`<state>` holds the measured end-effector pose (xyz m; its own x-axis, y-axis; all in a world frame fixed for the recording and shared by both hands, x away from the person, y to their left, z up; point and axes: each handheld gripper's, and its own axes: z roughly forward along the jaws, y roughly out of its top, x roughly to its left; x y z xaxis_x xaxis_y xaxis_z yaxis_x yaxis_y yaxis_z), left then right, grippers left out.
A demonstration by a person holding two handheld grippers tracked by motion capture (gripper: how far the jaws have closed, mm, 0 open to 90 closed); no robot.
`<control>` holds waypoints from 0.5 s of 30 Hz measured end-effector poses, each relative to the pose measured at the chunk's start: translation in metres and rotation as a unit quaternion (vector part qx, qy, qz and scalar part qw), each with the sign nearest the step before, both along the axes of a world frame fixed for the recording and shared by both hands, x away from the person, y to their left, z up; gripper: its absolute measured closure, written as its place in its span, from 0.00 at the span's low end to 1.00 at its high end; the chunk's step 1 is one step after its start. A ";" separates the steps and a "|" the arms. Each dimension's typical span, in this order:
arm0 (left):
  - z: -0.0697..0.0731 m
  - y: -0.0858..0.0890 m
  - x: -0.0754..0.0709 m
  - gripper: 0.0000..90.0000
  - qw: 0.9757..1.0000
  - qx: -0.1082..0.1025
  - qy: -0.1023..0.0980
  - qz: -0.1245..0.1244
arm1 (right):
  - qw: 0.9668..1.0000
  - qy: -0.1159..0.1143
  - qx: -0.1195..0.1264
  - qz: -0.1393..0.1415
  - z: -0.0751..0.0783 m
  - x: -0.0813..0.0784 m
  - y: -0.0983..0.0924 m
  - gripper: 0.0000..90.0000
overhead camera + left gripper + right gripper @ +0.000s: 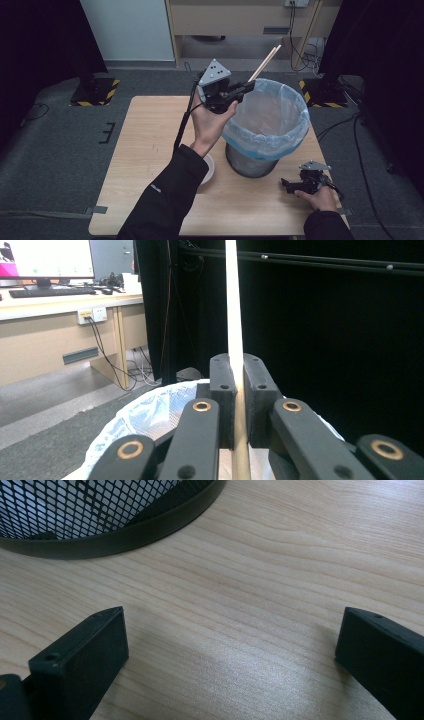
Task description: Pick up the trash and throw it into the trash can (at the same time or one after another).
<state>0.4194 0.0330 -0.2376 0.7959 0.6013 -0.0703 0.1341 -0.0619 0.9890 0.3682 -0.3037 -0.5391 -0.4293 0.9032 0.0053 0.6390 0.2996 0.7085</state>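
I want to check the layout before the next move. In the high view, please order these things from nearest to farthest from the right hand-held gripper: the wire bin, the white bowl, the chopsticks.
1. Wire bin: just up and left of the right hand-held gripper, mid-table.
2. White bowl: farther left, partly under the left sleeve.
3. Chopsticks: farthest, raised above the bin's far rim, clamped in the left hand-held gripper.

You can read no text anywhere. A small white mark sits on your left sleeve (156, 187), too small to make out, and the monitor (47, 259) screen stays blurred.
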 end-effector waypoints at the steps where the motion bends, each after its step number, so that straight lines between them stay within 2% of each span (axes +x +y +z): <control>1: 0.000 -0.001 0.001 0.94 1.000 0.001 0.000 0.001 | 1.000 0.000 0.000 0.000 0.000 0.000 0.000 0.01; 15: -0.001 -0.016 0.013 0.94 1.000 0.010 0.001 -0.001 | 1.000 0.000 0.000 0.001 0.000 0.000 0.000 0.01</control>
